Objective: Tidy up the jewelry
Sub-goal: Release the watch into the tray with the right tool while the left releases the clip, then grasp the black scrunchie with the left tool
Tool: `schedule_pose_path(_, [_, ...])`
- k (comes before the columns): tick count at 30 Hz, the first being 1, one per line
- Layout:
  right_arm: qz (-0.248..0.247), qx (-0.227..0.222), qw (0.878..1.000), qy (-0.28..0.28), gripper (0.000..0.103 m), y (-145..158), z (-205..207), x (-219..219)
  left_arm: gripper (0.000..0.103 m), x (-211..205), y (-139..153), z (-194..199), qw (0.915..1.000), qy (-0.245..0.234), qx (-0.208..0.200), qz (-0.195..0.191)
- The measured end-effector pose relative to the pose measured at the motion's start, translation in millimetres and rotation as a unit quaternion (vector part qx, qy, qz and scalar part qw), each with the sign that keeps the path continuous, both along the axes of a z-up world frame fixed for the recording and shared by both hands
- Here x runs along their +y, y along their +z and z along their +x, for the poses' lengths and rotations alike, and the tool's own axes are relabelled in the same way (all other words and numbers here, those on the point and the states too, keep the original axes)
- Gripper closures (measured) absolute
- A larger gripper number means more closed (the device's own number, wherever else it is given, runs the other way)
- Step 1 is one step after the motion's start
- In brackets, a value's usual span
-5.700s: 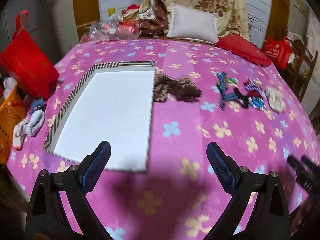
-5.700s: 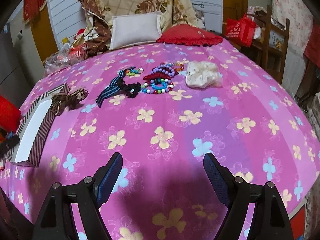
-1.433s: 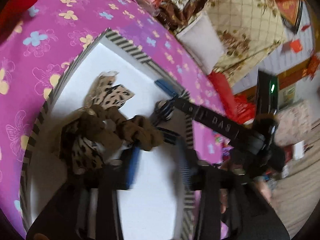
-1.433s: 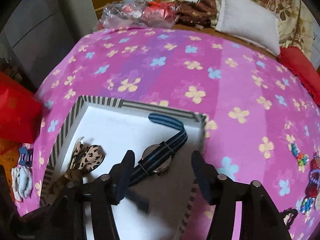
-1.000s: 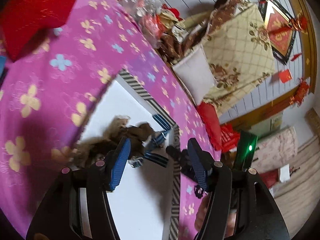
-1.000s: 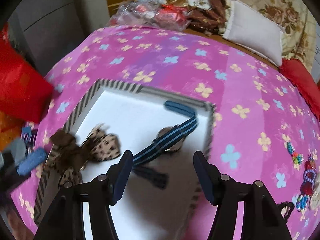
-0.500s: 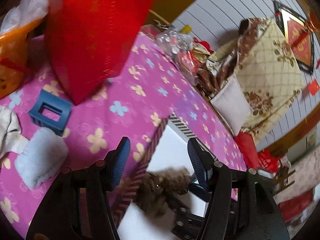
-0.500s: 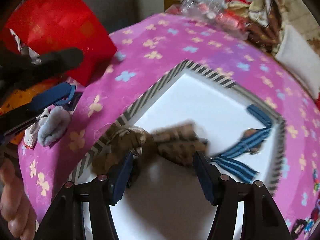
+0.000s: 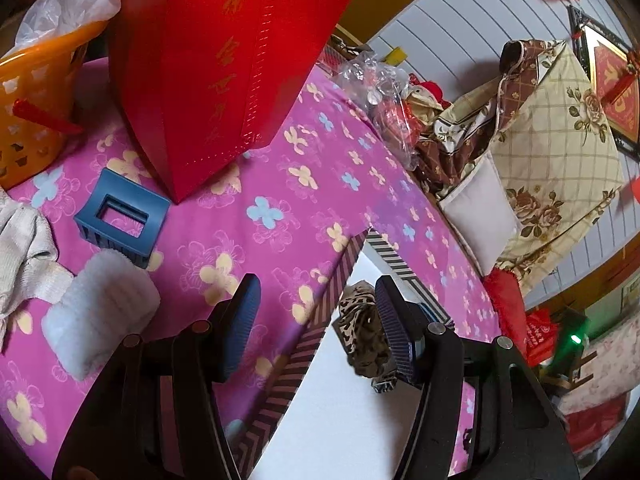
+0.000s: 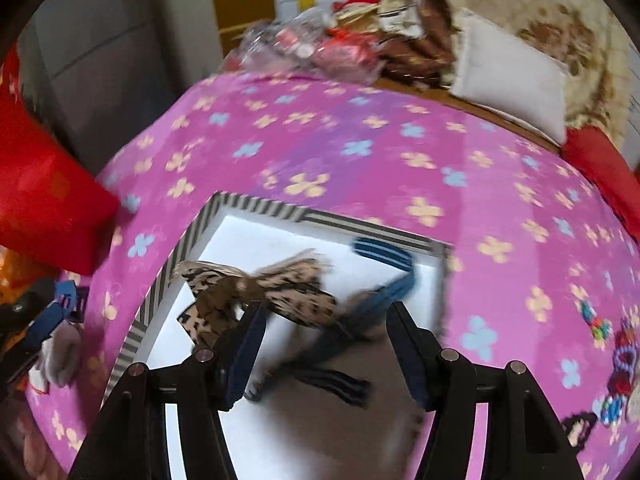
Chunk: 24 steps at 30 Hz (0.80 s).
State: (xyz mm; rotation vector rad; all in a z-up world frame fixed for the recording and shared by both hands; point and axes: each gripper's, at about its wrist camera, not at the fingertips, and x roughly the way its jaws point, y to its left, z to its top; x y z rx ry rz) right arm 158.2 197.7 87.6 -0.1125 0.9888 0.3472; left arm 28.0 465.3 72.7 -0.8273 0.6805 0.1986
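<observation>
A striped-rim box with a white floor (image 10: 256, 206) lies on the pink flowered bedspread. In it are a leopard-print bow (image 10: 256, 292) and a blue striped watch strap (image 10: 380, 292). My right gripper (image 10: 322, 316) is open and empty just above them. My left gripper (image 9: 316, 300) is open and empty over the box's left rim (image 9: 320, 320); the leopard bow (image 9: 362, 328) shows beside its right finger. Bead bracelets (image 10: 616, 344) lie at the far right on the bedspread.
A big red bag (image 9: 224, 52) stands at the left. Near it are a blue hair claw (image 9: 120, 216), a white fuzzy scrunchie (image 9: 100, 304) and an orange basket (image 9: 36, 96). Pillows (image 10: 516, 72) and plastic packets (image 10: 304, 46) lie at the back.
The right gripper's view has swung back toward the box's far corner, and the bow and strap lie loose inside. The left gripper has shifted slightly toward the box rim; both stay open.
</observation>
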Motion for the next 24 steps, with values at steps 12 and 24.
schedule_pose_path(12, [0.033, 0.032, 0.995, -0.089, 0.043, -1, -104, -155, 0.044, -35, 11, 6, 0.9968, -0.025, 0.022, 0.073])
schedule_pose_path(24, [-0.027, -0.028, 0.989, -0.140, 0.042, 13, -195, -259, 0.044, -148, 41, -57, 0.9726, -0.021, -0.014, 0.231])
